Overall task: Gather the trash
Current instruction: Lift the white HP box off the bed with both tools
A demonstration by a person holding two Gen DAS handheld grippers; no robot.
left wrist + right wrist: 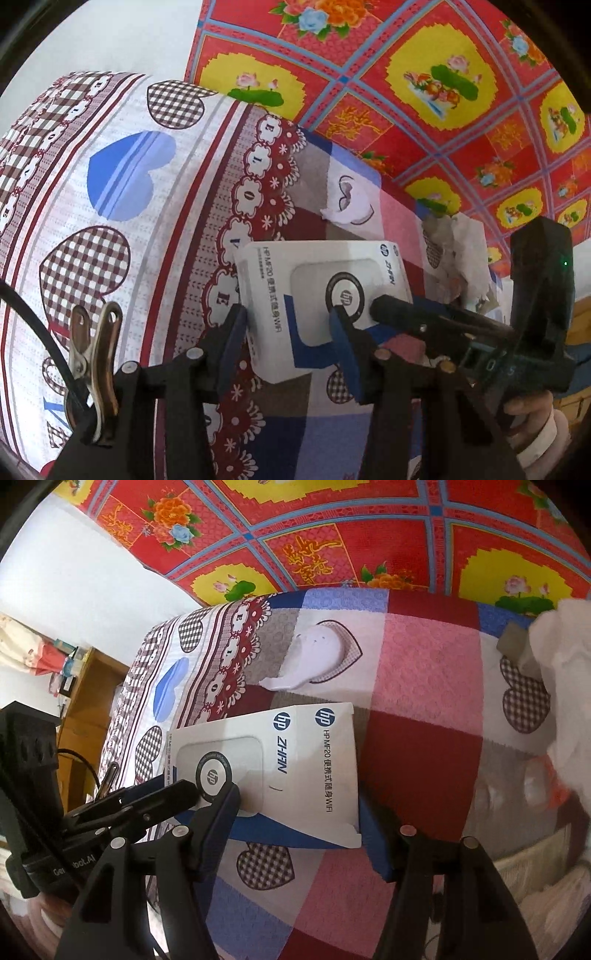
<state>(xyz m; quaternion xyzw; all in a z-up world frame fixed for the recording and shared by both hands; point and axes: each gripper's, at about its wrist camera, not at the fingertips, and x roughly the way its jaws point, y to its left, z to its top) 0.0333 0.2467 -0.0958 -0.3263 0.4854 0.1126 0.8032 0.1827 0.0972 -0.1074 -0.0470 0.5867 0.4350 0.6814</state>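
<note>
**A:** What do we have, biggest first?

**B:** We are looking down at a bed [122, 229] under a patchwork sheet of hearts and lace bands. It fills most of both views. Behind it hangs a red floral cloth [406, 74] with yellow medallions. In the right wrist view we also see a wooden cabinet [88, 709] off at the left, beside the bed.

**A:** And the trash we are after?

**B:** A heap of crumpled white paper [565, 664] lies at the right edge of the bed. The white box [310, 768], printed with a blue logo, lies on the sheet directly under both tools. Its near end flap is open.

**A:** How do our grippers stand?

**B:** The right gripper [299, 801] has its fingers well apart. One lies over the box's windowed face, and the other sits just beside the box's right side. We cannot tell whether the pads press on it. The left gripper [288, 314] also has its fingers apart. One touches the box's left edge, and the other lies across its face. We cannot tell whether that is a grip either. Each tool's tip meets the box at the round logo, seen from the other's camera.

**A:** What about the smaller things?

**B:** A hand [532, 424] holds the right tool from below. A white plastic piece [317, 650] lies on the sheet just beyond the box, clear of it. A metal clip [92, 350] holds a black cable on the left tool's frame.
</note>
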